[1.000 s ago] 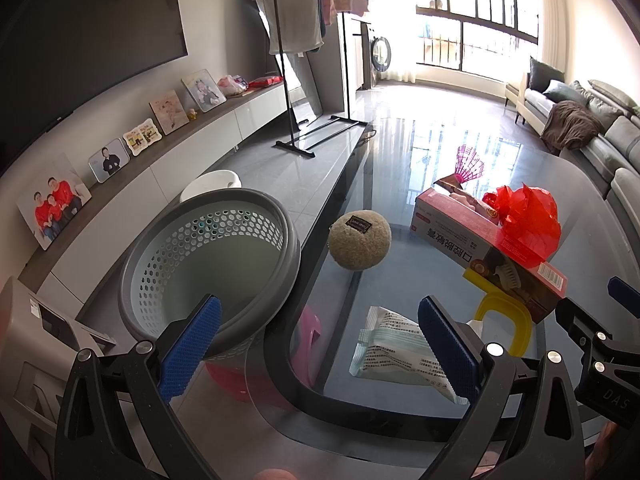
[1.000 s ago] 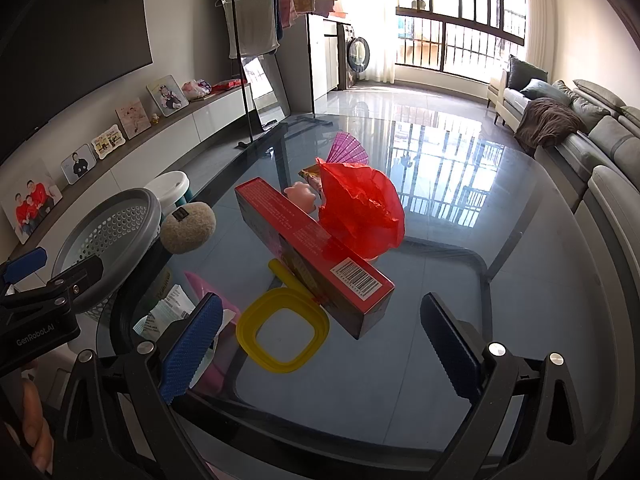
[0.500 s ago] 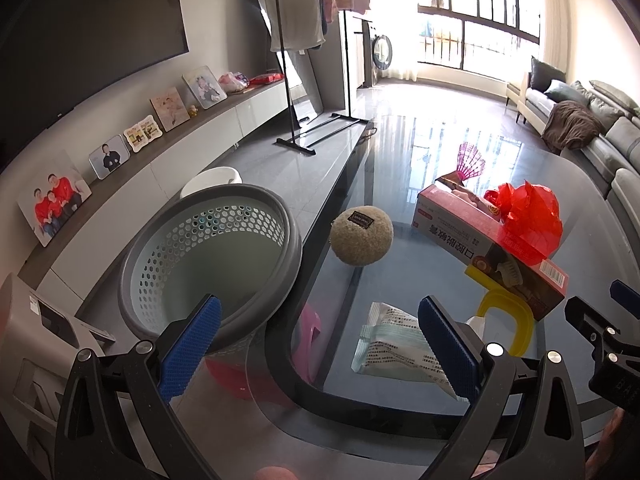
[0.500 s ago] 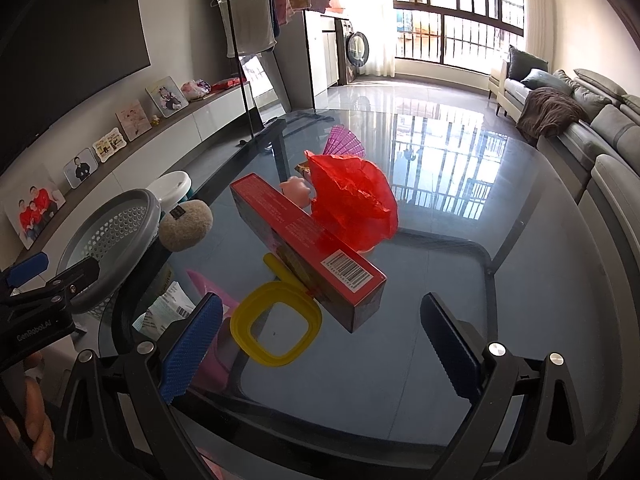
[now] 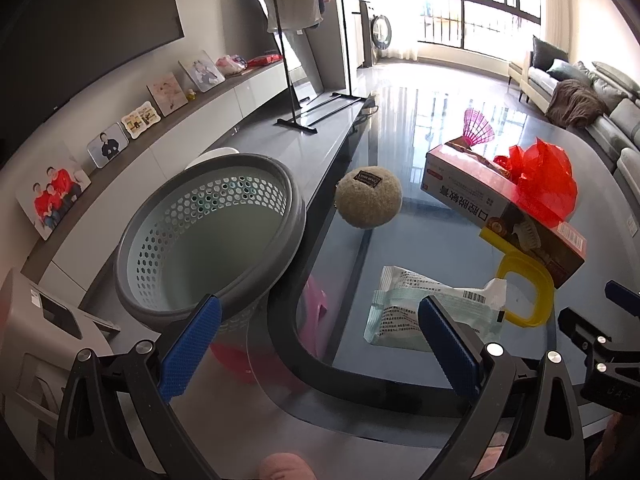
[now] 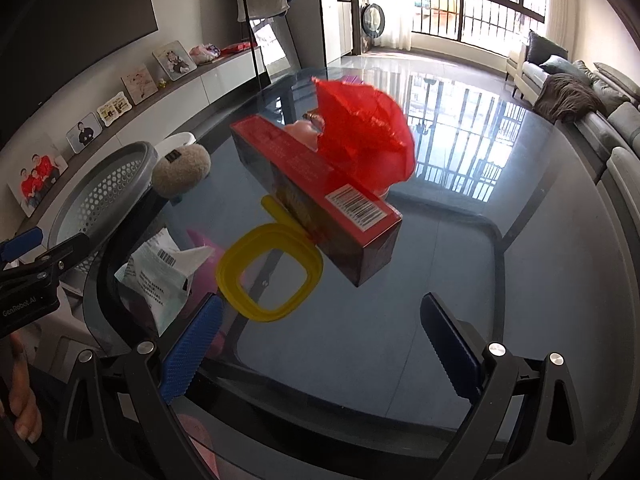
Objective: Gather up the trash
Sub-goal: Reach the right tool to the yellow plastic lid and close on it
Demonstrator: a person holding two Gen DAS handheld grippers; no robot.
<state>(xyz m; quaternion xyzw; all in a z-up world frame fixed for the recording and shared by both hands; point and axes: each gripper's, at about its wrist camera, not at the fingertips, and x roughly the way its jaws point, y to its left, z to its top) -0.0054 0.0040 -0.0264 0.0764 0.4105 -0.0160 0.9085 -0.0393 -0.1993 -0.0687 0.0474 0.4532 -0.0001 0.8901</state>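
A grey perforated basket stands off the left edge of the glass table. On the table lie a pale green torn wrapper, a long red box, crumpled red plastic, a yellow ring lid and a beige fuzzy ball. My left gripper is open over the table's near edge, close to the wrapper. My right gripper is open, nothing between its fingers, near the yellow lid.
A pink fan-like item lies behind the box. A low cabinet with photo frames runs along the left wall. A clothes rack stands beyond, a sofa at the right. Pink plastic shows under the glass.
The right gripper has moved forward toward the red box and yellow lid, which now look larger. The left gripper has barely shifted. Both stay open.
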